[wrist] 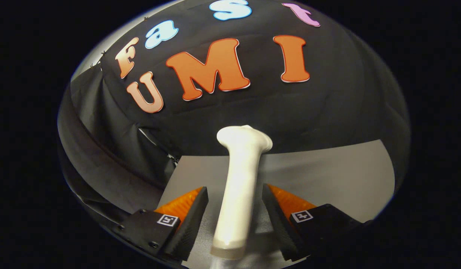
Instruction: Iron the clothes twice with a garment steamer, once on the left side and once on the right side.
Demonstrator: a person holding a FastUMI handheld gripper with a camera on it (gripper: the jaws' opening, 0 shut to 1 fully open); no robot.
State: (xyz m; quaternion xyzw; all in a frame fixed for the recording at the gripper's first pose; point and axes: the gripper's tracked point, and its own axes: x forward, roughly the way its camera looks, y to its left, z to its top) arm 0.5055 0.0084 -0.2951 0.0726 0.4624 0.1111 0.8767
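Off to the left, dark cloth wall (114, 149) hung in loose folds, sagging down beside the pale grey table (327, 175). Just inside that, left finger (185, 216) stood apart from the handle, a clear gap showing. Dead centre, white garment steamer (240, 186) rose between the fingers, slim handle low, flared head up top against the wall, leaning slightly. Blurred at its base. Further right, the other finger likewise stood off the handle, a sliver of table visible between. Gripper (236, 216) spread wide either side of the steamer, pressing on nothing. Beyond, bare table ran out rightward to the cloth.
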